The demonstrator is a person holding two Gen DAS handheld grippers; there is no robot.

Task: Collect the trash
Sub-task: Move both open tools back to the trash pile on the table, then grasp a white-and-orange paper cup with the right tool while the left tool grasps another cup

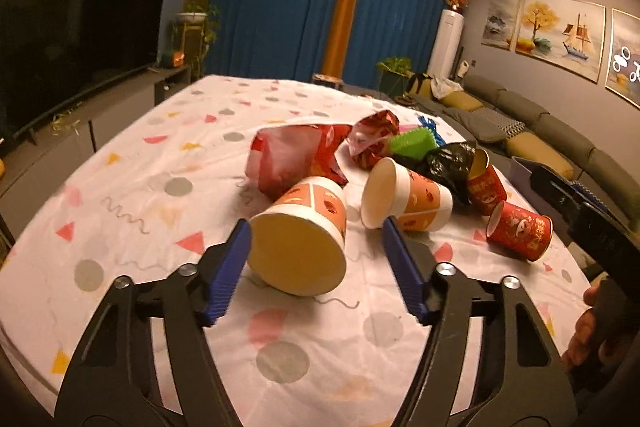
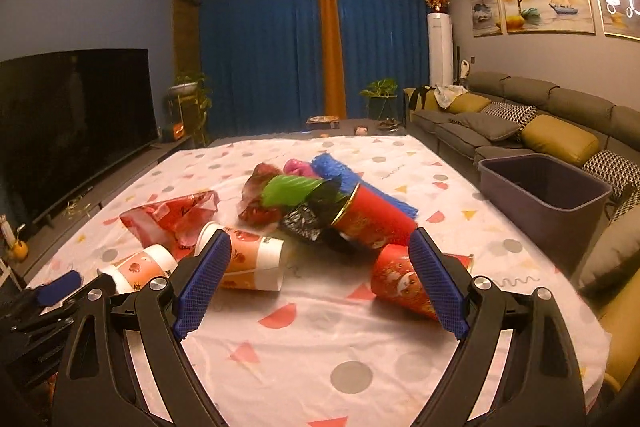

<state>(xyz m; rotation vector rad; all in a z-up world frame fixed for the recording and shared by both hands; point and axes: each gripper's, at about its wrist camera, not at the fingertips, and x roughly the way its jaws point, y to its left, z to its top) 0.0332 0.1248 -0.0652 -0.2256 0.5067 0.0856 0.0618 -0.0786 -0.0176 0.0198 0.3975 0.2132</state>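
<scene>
A living room in warm lamplight, and a table under a white cloth (image 1: 132, 187) printed with triangles and dots fills the near ground.

In the left wrist view the left gripper (image 1: 316, 251) stands part open around an orange-and-white paper cup (image 1: 300, 251) lying on its side, mouth toward the camera. The left blue pad sits right at the cup's rim; the right pad stands clear of it, so nothing is clamped. At two o'clock from that cup lies a second orange-and-white cup (image 1: 408, 199), also tipped over. Behind the first cup, at twelve o'clock, is a crumpled red plastic bag (image 1: 288, 159).

In the right wrist view the right gripper (image 2: 320, 259) is spread wide and holds nothing. A red paper cup (image 2: 396, 279) lies on its side partly behind its right finger. Farther in, at twelve o'clock, the heap gathers: another red cup (image 2: 372, 215), a black plastic bag (image 2: 308, 215), a green wrapper (image 2: 292, 189) and a blue mesh roll (image 2: 340, 167).

At two o'clock, off the table's edge, stands a dark plastic bin (image 2: 532, 203), with a grey sofa (image 2: 500, 111) beyond it. Blue curtains (image 2: 264, 47) close the far wall, and a television (image 2: 72, 123) is at nine o'clock.
</scene>
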